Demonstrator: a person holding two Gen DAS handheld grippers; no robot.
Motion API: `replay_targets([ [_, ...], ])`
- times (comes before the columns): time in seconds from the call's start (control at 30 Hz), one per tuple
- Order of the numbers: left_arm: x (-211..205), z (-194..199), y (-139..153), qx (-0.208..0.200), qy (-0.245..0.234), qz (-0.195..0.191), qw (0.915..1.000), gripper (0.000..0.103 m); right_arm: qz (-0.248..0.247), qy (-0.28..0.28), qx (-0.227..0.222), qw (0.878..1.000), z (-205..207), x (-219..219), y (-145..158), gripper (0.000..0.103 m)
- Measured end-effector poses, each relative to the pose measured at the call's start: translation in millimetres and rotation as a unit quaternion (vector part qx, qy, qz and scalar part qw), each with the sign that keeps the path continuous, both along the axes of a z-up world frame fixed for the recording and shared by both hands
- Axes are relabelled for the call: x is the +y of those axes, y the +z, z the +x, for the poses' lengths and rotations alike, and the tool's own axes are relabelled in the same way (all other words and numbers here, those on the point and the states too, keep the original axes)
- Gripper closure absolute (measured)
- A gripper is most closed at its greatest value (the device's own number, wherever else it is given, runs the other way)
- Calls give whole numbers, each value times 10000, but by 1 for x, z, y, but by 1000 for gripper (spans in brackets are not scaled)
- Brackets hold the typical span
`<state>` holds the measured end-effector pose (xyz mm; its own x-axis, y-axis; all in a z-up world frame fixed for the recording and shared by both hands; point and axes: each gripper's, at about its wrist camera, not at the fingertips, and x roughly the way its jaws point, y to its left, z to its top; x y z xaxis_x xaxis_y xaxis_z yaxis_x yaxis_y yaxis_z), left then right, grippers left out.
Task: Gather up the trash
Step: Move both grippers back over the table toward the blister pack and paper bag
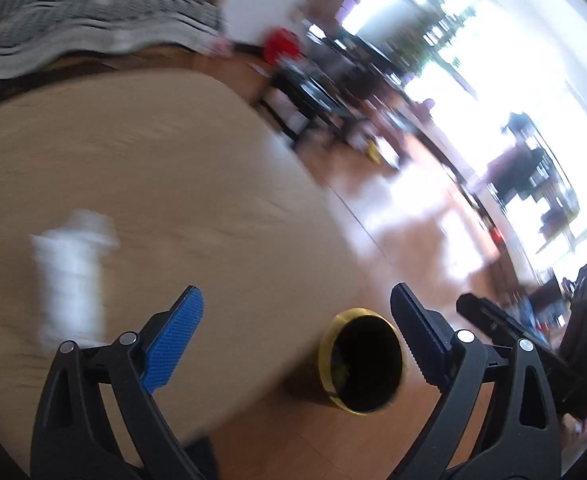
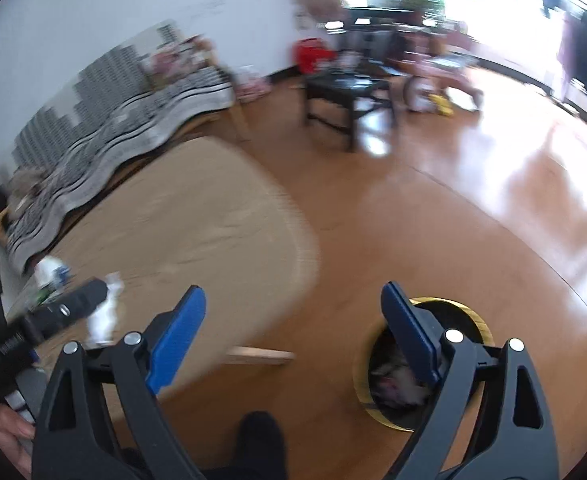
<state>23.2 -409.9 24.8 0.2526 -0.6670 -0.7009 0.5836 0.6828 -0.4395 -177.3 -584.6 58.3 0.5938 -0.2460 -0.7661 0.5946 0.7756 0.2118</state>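
Both grippers are up over the room and both stand spread wide with nothing between the pads: the left gripper (image 1: 297, 312) hangs above the near edge of the round tan tabletop (image 1: 173, 160), and the right gripper (image 2: 293, 312) sits over the wooden floor (image 2: 453, 220) just off that same rounded edge. The bin (image 1: 359, 364), a dark can with a gold rim, stands on the floor just beside the tabletop's edge (in the right wrist view it lies partly behind the right-hand finger (image 2: 407, 336), and crumpled pale trash (image 2: 393, 380) shows down inside it). Out on the tabletop, a white crumpled piece (image 1: 73, 280) lies well in from the edge, badly blurred, so its exact make is hard to tell. The right wrist view also catches a small cluster of white and blue litter (image 2: 53, 276) toward the tabletop's far-left side. Beyond the tabletop there is a striped cloth (image 2: 113, 128) draped over furniture, and a dark low table (image 2: 349, 92) stands on the floor farther back.
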Motion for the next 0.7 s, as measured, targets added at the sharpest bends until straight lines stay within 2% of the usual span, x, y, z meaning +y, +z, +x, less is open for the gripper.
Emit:
replay_targets([
  [0.03,35,16,8,-140,254,36,9996,11,17,230,-9,9997,24,21,1,17],
  [0.17,133,50,18,-565,827,371,9943,10,24,1053,2,9944,103,103,2,17],
  [0.3,234,78,9,-759,1365,869,9839,10,39,1906,23,9817,180,201,-1,17],
  [0.4,293,92,0,-908,1696,1179,9742,10,23,2378,37,9713,220,263,-5,17],
  [0.53,355,111,-15,-1049,2060,1417,9625,10,53,2842,126,9587,266,334,-15,17],
  [0.6,377,119,-20,-1053,2131,1402,9612,10,43,3000,169,9538,286,362,-21,17],
  [0.7,393,128,-27,-1070,1969,1577,9617,10,-98,3173,231,9480,311,395,-27,17],
])
